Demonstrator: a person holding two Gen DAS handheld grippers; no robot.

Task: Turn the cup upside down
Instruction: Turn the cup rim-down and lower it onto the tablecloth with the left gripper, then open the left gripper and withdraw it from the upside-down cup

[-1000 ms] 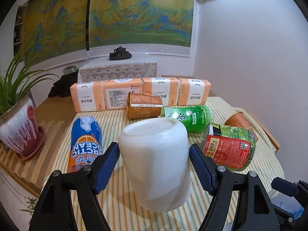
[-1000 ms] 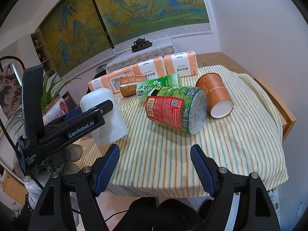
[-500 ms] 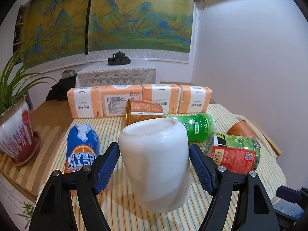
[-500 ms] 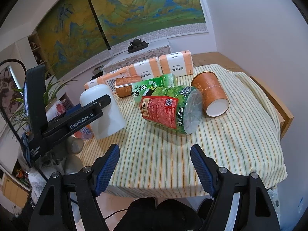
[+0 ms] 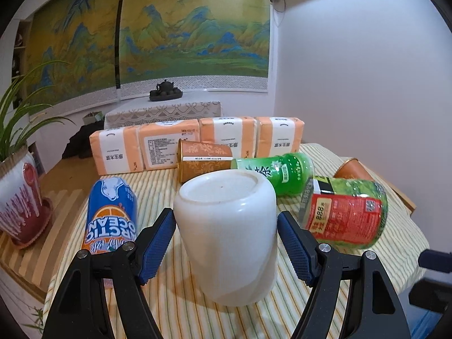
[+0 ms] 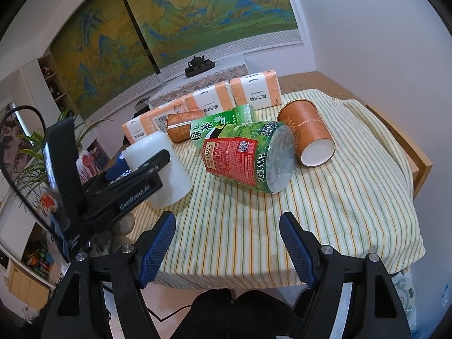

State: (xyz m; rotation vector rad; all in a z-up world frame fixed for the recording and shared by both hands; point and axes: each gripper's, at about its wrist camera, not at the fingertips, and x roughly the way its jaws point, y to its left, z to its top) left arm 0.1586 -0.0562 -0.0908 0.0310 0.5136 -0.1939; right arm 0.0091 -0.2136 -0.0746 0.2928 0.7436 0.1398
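Note:
A white cup [image 5: 228, 234] stands upside down on the striped tablecloth [image 5: 180, 310], base up. My left gripper [image 5: 226, 243] is open, its blue pads on either side of the cup with small gaps. In the right wrist view the cup [image 6: 166, 169] stands at the left with the left gripper [image 6: 135, 180] around it. My right gripper [image 6: 227, 243] is open and empty above the table's near edge.
A blue Arctic Ocean can [image 5: 113, 214] lies left of the cup. A big green and red bottle [image 5: 344, 212], a green tea bottle [image 5: 276, 172] and two brown paper cups [image 6: 308, 132] lie right and behind. Orange tissue packs [image 5: 197, 144] line the back. A potted plant [image 5: 17, 197] stands left.
The left gripper with the cup between its pads has lowered; the cup now rests on the cloth. The right gripper has drawn back a little.

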